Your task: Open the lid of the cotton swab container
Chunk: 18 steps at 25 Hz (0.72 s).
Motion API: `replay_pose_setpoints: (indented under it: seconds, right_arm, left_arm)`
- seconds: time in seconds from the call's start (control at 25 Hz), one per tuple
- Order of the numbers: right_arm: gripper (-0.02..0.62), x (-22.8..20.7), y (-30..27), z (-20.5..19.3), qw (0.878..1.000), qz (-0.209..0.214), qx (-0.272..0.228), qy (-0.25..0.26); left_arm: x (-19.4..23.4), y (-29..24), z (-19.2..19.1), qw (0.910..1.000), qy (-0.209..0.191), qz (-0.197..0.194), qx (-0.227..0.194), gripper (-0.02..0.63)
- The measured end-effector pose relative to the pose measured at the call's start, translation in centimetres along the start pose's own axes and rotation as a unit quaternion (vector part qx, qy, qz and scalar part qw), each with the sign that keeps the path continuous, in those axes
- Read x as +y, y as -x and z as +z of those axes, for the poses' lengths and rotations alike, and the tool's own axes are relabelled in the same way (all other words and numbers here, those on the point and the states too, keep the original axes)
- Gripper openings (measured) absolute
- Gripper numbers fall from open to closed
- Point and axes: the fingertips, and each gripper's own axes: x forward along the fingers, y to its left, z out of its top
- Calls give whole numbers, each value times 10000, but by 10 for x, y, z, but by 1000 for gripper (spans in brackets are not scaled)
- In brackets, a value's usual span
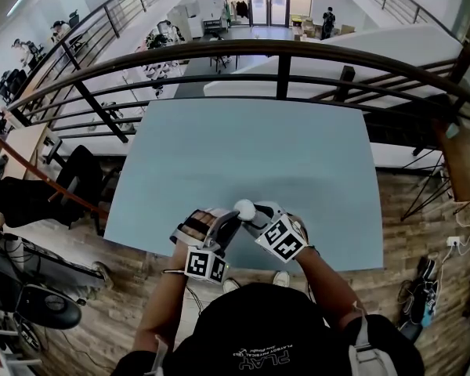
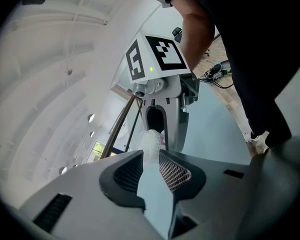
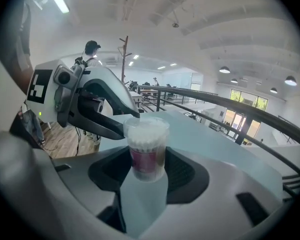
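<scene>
From the head view we see both grippers meeting over the near edge of the pale blue desk [image 1: 251, 147], the left gripper [image 1: 232, 219] and the right gripper [image 1: 260, 215] closing in from either side on the cotton swab container [image 1: 244, 207], which shows only as a small white round top between them, held up off the desk. In the left gripper view we look along our own jaws and find the lid [image 2: 150, 141] edge-on between the pads, which seem to press on its thin clear rim; the right gripper [image 2: 161, 132] faces us just behind it. In the right gripper view the right gripper [image 3: 147, 166] is clamped on the container's body at its pink label [image 3: 142, 159], upright, with the swabs [image 3: 147, 136] packed under the lid [image 3: 146, 123], which we judge is not yet off; the left gripper [image 3: 131, 125] reaches in with one finger over the lid's top and the other under its rim. We think the weak point is that shallow bite on the rim: a pull could slip off it, or the round smooth body could twist or slide in the right pads, and if the lid pops free all at once the swabs may scatter, some past the desk's edge to the floor
</scene>
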Motion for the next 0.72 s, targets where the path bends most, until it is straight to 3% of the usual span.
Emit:
replay_pose_setpoints:
  seconds: [0.72]
  right_arm:
    - [218, -3, -2, -6, 9995, -74, -87, -310]
  left_arm:
    - [0, 1, 0, 9992, 189, 345, 64, 92]
